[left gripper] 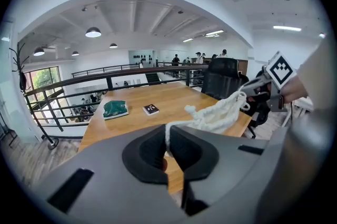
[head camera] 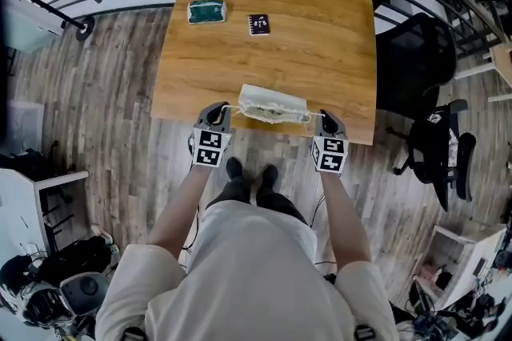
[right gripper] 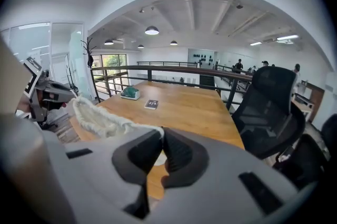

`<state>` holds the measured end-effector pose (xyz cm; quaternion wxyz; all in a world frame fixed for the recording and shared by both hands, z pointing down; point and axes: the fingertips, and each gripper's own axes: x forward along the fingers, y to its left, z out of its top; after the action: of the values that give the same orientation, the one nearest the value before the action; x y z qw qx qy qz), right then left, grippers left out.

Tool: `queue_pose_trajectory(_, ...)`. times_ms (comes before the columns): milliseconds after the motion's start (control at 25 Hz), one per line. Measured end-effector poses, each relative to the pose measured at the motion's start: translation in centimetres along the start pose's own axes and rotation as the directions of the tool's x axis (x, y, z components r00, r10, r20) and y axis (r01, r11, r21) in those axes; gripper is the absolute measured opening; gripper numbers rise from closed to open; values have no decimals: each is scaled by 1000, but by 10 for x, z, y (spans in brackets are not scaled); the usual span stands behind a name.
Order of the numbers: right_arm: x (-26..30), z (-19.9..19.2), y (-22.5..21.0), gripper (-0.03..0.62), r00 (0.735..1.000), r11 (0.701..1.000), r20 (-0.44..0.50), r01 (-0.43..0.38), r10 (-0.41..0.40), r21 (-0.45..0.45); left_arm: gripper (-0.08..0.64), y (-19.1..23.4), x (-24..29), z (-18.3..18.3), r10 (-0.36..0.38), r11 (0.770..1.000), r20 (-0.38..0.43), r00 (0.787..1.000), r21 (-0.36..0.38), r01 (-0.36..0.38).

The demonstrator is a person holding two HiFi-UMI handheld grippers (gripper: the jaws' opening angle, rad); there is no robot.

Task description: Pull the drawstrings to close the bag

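String [left gripper: 167,133] is being pinched tight by the left gripper [head camera: 217,118] and the right gripper [head camera: 327,123], one each side of the bag [head camera: 274,104] at the near edge of the table [head camera: 320,27], to pull its mouth shut.

The head camera looked steeply down on the table [head camera: 320,51] — both gripper cameras, low at its near edge, faced across it.

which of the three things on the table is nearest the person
The white drawstring bag, at the near edge, its cords pinched in the left tongs and right tongs; the green packet and black card lie near the far end.
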<state>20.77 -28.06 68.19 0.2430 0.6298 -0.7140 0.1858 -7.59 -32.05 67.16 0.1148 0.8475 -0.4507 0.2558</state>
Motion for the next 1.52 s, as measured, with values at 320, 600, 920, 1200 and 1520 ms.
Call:
queue_pose_trajectory(320, -34, 38, -15, 5, 996, 996, 71, 53, -48, -68, -8, 9, -35, 38, 17, 997, 71, 997, -78, -11)
queue_pose_trajectory(600, -49, 74, -26, 5, 986, 988, 146, 93, -75, -122, -8, 24, -50, 75, 86, 992, 145, 986, -105, -71)
queue_pose_trajectory(920, -66, 109, -27, 6, 973, 980, 200, 144, -115, -134, -8, 42, -83, 108, 140, 986, 222, 965, -120, -115)
queue_pose_trajectory(1200, -75, 129, -48, 6, 952, 978, 248, 200, -180, -57, -8, 67, -103, 126, 197, 972, 267, 943, -181, -152)
queue_pose_trajectory(1520, -87, 129, -67, 6, 937, 972, 262, 230, -232, 38, -6, 77, -114, 121, 222, 966, 266, 938, -193, -174)
